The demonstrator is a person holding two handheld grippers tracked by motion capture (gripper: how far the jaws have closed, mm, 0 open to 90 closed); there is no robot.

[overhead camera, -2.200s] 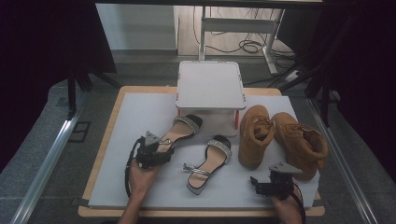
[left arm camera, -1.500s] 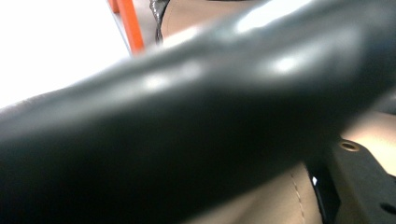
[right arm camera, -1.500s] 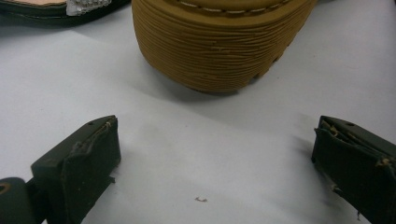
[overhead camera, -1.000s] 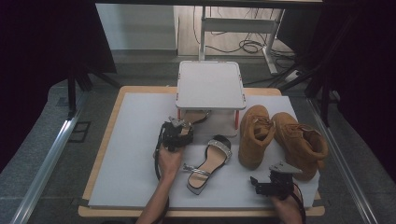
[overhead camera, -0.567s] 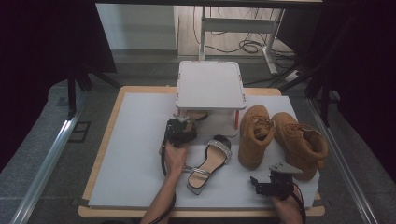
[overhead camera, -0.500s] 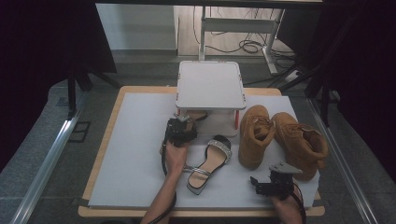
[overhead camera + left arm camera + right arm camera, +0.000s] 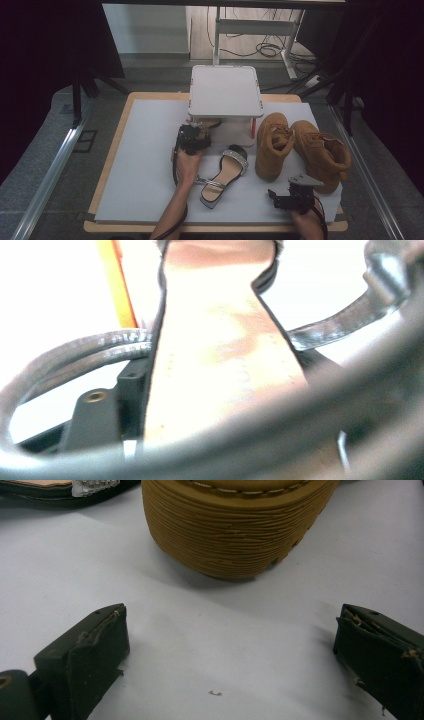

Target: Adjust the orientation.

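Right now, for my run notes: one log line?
left tool: jaws just opening, sandal between | right tool: open, idle | stand

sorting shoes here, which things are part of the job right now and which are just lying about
In the job: left gripper, the sandal it has carried under the white stand.

Lying about: second sandal, two tan boots, idle right gripper, jaws open.
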